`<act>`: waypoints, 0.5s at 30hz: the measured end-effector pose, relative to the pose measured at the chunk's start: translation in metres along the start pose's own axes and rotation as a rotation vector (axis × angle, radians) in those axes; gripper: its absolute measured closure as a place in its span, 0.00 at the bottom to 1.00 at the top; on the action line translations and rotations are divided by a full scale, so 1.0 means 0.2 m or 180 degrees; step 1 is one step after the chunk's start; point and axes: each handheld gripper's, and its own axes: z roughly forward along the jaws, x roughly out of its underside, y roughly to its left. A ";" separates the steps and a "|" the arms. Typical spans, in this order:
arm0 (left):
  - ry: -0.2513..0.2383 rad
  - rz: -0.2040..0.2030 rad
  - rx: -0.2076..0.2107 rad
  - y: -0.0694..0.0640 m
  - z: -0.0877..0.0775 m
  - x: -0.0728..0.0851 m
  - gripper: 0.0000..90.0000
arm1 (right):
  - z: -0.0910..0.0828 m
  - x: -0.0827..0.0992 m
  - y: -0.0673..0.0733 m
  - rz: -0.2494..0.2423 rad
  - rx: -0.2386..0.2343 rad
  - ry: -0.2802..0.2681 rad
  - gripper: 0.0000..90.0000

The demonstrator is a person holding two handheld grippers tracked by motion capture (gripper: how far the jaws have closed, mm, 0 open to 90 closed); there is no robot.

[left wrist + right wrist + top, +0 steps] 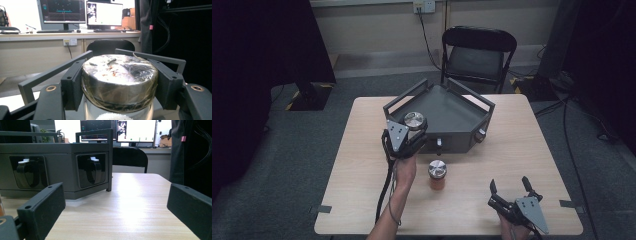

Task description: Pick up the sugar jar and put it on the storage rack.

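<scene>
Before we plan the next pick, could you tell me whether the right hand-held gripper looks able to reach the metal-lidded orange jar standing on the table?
Probably yes: the right hand-held gripper is open, with bare tabletop between it and the jar.

Probably a lab: monitors (82,11) on desk (67,35), black curtains (257,45).

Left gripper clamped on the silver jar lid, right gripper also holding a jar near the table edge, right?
Half right. The left gripper grips the silver-lidded glass jar, but the right gripper is open and empty, as the right gripper view shows. The other silver-lidded jar with orange contents stands free on the wooden table.
</scene>
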 end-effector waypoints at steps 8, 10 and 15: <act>0.0070 -0.0006 -0.0029 0.00 0.09 -0.07 0.38 | 0.00 0.00 -0.01 0.0000 -0.0024 0.0001 0.00; 0.0074 0.0001 -0.0034 -0.01 0.11 -0.07 0.38 | 0.00 0.00 -0.01 0.0001 -0.0028 0.0001 0.00; 0.0107 0.0094 -0.0054 -0.01 0.19 -0.10 0.38 | 0.00 0.00 -0.01 0.0003 -0.0030 0.0002 0.01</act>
